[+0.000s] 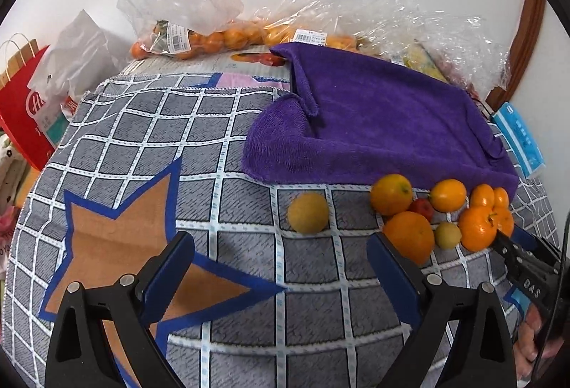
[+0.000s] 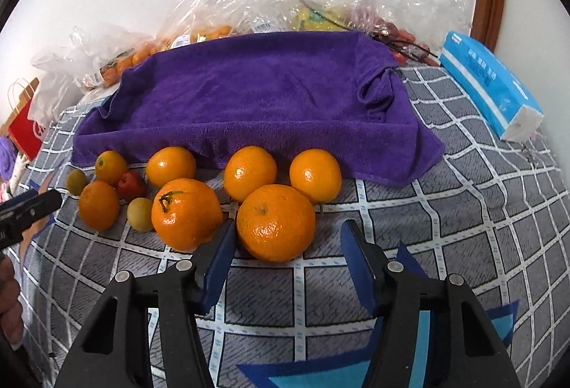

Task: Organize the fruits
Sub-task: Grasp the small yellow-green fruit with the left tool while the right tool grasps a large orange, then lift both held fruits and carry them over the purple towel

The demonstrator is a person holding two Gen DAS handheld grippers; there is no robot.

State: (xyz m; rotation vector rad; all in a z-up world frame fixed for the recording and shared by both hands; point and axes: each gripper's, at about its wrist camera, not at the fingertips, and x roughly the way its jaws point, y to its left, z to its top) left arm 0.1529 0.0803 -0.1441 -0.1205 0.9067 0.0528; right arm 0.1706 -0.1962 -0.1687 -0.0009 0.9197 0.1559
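Observation:
Loose fruit lies on a grey checked cloth (image 2: 445,210) in front of a purple towel (image 2: 256,96). A large orange (image 2: 276,222) sits between the tips of my right gripper (image 2: 289,231). The left finger (image 2: 222,245) wedges between it and a stemmed orange (image 2: 185,213), while the right pad stands apart from it, so the gripper is open. More oranges, small yellow-green fruits and a small red fruit (image 2: 131,185) lie to the left. My left gripper (image 1: 281,242) is open just short of a lone yellow fruit (image 1: 308,213), holding nothing.
Clear plastic bags of oranges (image 1: 199,39) and other fruit line the wall behind the towel. A blue tissue pack (image 2: 488,82) lies at the right, and a red paper bag (image 1: 25,117) stands off the left edge. A hand (image 1: 530,341) holds the right gripper.

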